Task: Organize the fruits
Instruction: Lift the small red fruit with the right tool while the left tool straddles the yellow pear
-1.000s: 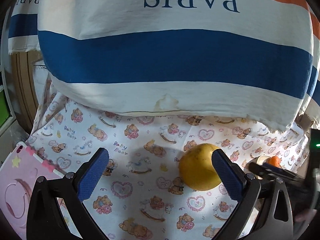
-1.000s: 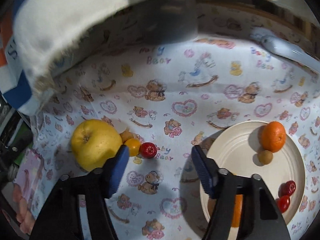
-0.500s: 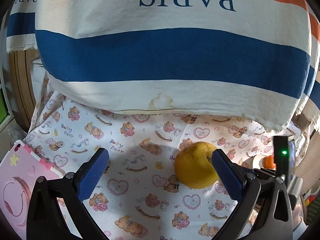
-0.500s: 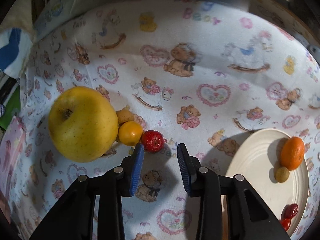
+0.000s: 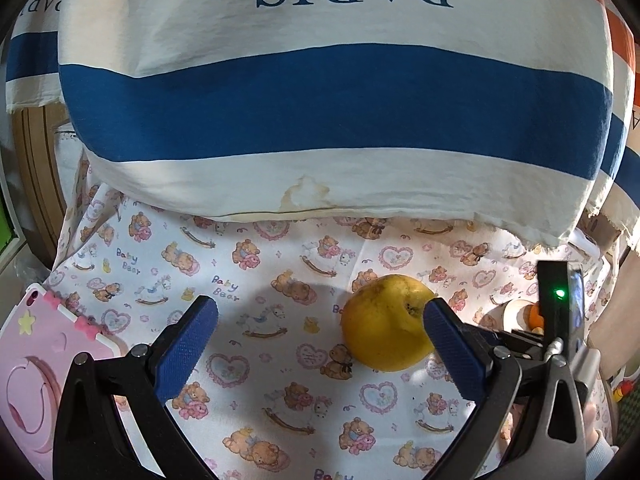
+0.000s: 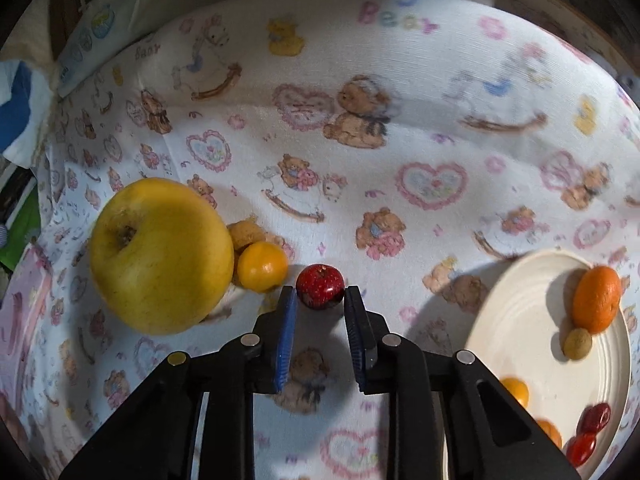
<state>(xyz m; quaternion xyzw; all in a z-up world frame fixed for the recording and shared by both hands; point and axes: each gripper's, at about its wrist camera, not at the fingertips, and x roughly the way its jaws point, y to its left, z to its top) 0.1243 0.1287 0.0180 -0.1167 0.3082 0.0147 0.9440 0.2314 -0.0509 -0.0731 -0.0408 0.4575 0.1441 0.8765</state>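
Home: baby-bear cloth [image 6: 360, 152], fruit plate [image 6: 520, 320]

One big yellow apple [image 6: 160, 254]. One small red apple [image 6: 320, 286]. One plate [image 6: 520, 320]. Small orange fruits: one on cloth [image 6: 262, 266], at least three on plate [image 6: 598, 298]. Two red fruits [image 6: 596, 418] on plate. Two brown nut-like pieces [image 6: 577, 343].

plate [image 6: 520, 320] cut off at right edge, its fruits blurred

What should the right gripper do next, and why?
Probably lift and carry toward the white plate. The right gripper has its jaws shut on the small red fruit, which still rests on the cloth, while other fruits already lie on that plate.
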